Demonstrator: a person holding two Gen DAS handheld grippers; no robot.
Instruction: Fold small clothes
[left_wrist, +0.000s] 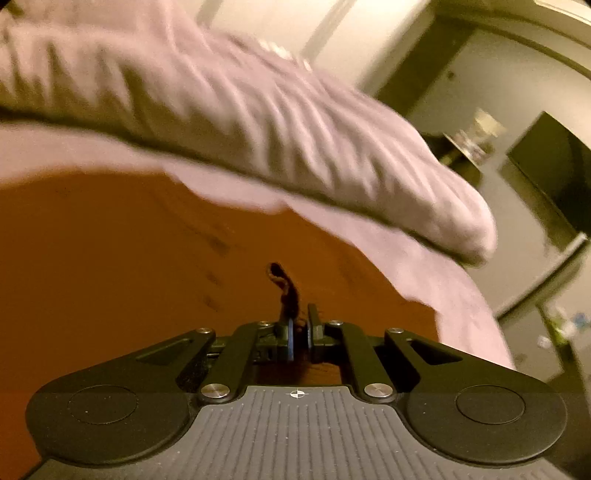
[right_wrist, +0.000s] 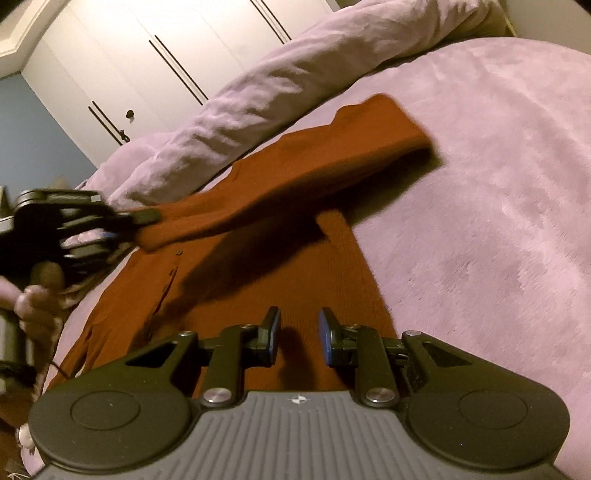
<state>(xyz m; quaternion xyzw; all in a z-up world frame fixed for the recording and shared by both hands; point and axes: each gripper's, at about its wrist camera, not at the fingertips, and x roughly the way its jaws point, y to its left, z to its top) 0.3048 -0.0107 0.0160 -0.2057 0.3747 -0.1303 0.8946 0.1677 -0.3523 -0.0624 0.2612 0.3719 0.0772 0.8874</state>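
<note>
Spread front-up on the bed's lilac blanket (right_wrist: 480, 184): a rust-orange cardigan (right_wrist: 258, 288), button line running down its middle, hem end nearest the right wrist camera. Just beyond it, touching its far edge, a rumpled duvet roll (right_wrist: 295, 66).

Lifted clear of the body and drawn across it: one sleeve (right_wrist: 295, 177), taut from shoulder to cuff, casting a broad shadow on the knit below. Held so, most likely, to lay it inward over the chest and narrow the shape before any lengthwise fold.

Clenched on the cuff end of that sleeve: the left gripper (right_wrist: 147, 221), reaching in from the side at a low, nearly level angle, motion-blurred, the person's hand (right_wrist: 33, 302) wrapped round its handle. From its own camera, fingers (left_wrist: 291, 339) pressed nearly together with a dark scrap of knit pinched between.

Hovering low over the hem, apparently not touching: the right gripper (right_wrist: 297, 328), fingers (right_wrist: 271, 332) released and grasping nothing, pointed up the garment's length. Probably waiting there to pin or take the hem.
</note>
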